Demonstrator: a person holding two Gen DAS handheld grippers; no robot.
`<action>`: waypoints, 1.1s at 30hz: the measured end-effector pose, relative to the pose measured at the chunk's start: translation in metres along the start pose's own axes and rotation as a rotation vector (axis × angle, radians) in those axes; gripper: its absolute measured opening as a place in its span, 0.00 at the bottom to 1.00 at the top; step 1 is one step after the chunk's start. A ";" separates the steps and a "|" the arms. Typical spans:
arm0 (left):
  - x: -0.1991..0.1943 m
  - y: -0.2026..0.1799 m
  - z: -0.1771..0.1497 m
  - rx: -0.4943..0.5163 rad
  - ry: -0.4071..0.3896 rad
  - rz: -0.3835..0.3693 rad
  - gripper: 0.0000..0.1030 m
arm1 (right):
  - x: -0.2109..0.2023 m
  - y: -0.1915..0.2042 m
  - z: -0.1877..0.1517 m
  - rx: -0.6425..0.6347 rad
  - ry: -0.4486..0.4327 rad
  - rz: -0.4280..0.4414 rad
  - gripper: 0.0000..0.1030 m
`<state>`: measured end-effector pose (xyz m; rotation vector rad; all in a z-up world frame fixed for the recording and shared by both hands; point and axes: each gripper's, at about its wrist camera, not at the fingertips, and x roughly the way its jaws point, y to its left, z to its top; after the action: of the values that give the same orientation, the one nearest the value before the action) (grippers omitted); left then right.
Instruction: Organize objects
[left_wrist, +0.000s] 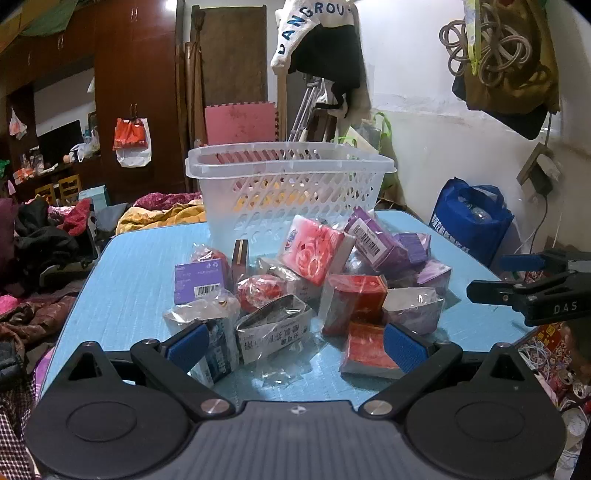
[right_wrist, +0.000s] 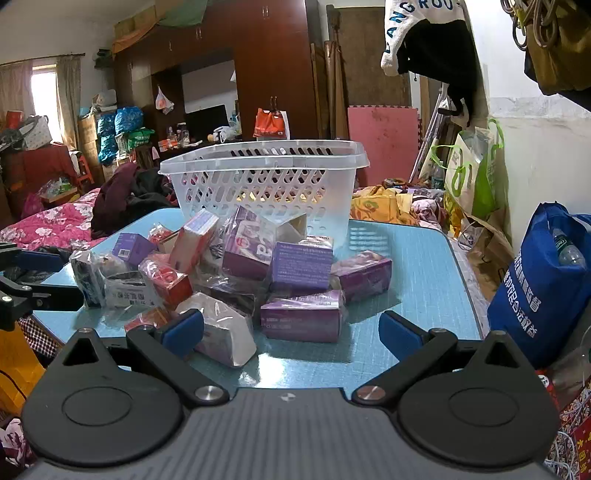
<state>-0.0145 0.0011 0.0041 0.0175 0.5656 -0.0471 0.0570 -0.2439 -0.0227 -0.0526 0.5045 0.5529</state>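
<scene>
In the left wrist view, the left gripper (left_wrist: 295, 349) filled the bottom of the frame, its blue fingers (left_wrist: 188, 349) spread wide with nothing pinched between them. Just past the tips, in the lower middle, lay a wrapped white box (left_wrist: 273, 326) and a red box (left_wrist: 369, 350), the near edge of a heap of boxes (left_wrist: 314, 280) at the centre of the blue worktop (left_wrist: 125, 295). Behind the heap, in the upper middle, stood the basket (left_wrist: 288, 184). Through its lattice no box could be made out inside. At the right edge the right gripper (left_wrist: 524, 280) showed, jaws apart, well off the heap.

In the right wrist view, that gripper (right_wrist: 291, 332) sat at the bottom, fingers (right_wrist: 399, 334) likewise spread and empty. A wrapped pale box (right_wrist: 225, 332) lay beside the left fingertip and a purple box (right_wrist: 301, 314) just beyond, at centre. The basket (right_wrist: 262, 181) stood behind the heap, upper middle.

As I judged it, the sorting had barely begun: every box visible lay loose on the worktop, neither gripper had taken one up, and nearly all the work remained.
</scene>
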 end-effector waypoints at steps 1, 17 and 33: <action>0.000 0.000 0.000 0.000 0.000 -0.002 0.99 | 0.000 0.000 0.000 0.000 0.001 0.000 1.00; 0.003 -0.001 -0.002 0.006 0.004 0.002 0.99 | 0.001 0.001 -0.002 0.001 0.004 0.001 1.00; 0.002 -0.002 -0.002 0.005 0.001 -0.007 0.99 | 0.003 0.000 -0.004 0.001 0.009 0.000 1.00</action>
<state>-0.0142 -0.0006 0.0011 0.0207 0.5669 -0.0554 0.0573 -0.2429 -0.0271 -0.0545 0.5135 0.5531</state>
